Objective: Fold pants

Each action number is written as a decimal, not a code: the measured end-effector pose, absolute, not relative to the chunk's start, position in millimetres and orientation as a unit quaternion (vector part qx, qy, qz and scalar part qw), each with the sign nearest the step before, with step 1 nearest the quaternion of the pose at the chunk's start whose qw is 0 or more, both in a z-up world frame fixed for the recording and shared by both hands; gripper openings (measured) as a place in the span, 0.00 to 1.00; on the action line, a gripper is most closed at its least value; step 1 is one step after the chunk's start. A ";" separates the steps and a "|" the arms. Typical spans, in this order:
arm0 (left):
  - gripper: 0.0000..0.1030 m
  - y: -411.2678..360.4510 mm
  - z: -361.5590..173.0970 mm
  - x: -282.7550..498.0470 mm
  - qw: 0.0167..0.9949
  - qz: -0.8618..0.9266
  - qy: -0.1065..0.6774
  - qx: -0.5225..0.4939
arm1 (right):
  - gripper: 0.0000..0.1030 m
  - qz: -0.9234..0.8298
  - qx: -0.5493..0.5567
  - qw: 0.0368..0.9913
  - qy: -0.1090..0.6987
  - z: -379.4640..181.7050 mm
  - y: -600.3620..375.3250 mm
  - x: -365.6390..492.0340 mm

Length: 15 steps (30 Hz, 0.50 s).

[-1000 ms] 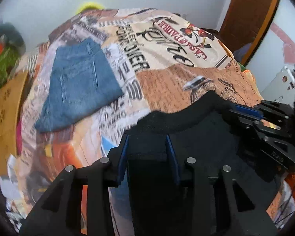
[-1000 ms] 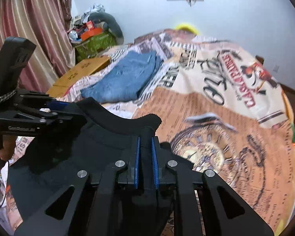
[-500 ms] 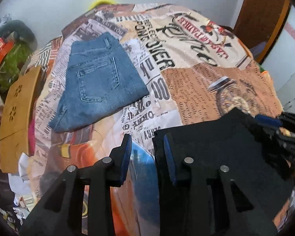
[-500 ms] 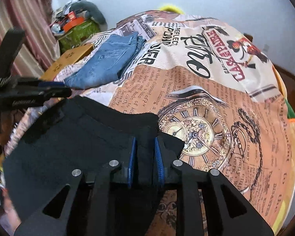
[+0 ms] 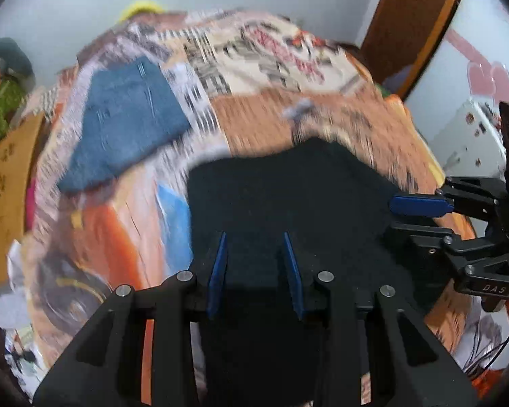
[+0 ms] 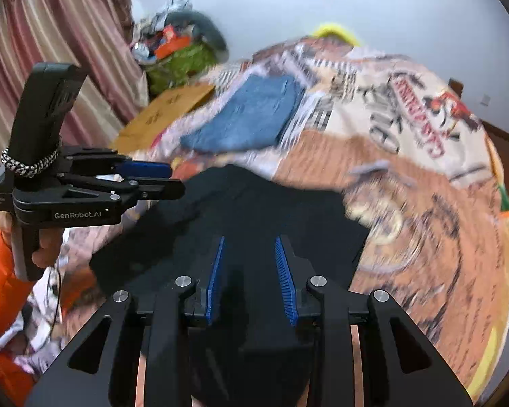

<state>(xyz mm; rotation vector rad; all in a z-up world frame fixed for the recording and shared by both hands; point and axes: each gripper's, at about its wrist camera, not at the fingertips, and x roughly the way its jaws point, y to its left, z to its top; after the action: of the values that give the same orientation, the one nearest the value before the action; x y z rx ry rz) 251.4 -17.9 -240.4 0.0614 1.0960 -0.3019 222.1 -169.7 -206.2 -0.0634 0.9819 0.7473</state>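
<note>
Black pants (image 5: 288, 196) lay folded on the bed (image 5: 288, 115), on the near part of a printed bedspread, directly ahead of both tongs. The left tongs (image 5: 256, 264) stood partly open; dark cloth lay between the blue pads, but whether the pads pressed on it could not be told. The right tongs (image 6: 249, 271) were opening, the blue ribbed pads (image 6: 283, 271) apart with black cloth lying between them and no clear pinch.

No container holding task items was visible. A green bag (image 6: 180, 64) with mixed clutter sat on the floor by the wall, beside a flat cardboard sheet (image 6: 166, 112).

The right wrist view showed a striped curtain (image 6: 51, 51), an orange sleeve (image 6: 0, 271) and a hand (image 6: 47, 244) gripping the left tongs' handle. The left wrist view showed a wooden door frame (image 5: 420, 27) and the right tongs reaching in at the pants' right edge.

Folded blue jeans (image 5: 125, 118) lay further back on the bed, well apart from the black pants. The far right part of the bedspread lay bare. Both views were motion-blurred.
</note>
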 end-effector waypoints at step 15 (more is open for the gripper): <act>0.54 13.6 -253.3 182.0 0.858 -0.085 0.505 0.046 | 0.27 0.292 -0.032 0.834 0.467 -222.2 -203.0 174.1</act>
<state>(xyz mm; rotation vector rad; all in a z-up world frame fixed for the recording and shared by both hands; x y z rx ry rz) 182.0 13.6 -253.3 0.0959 1.0611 -0.1795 174.1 -203.0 -222.2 -0.0689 0.9898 0.6189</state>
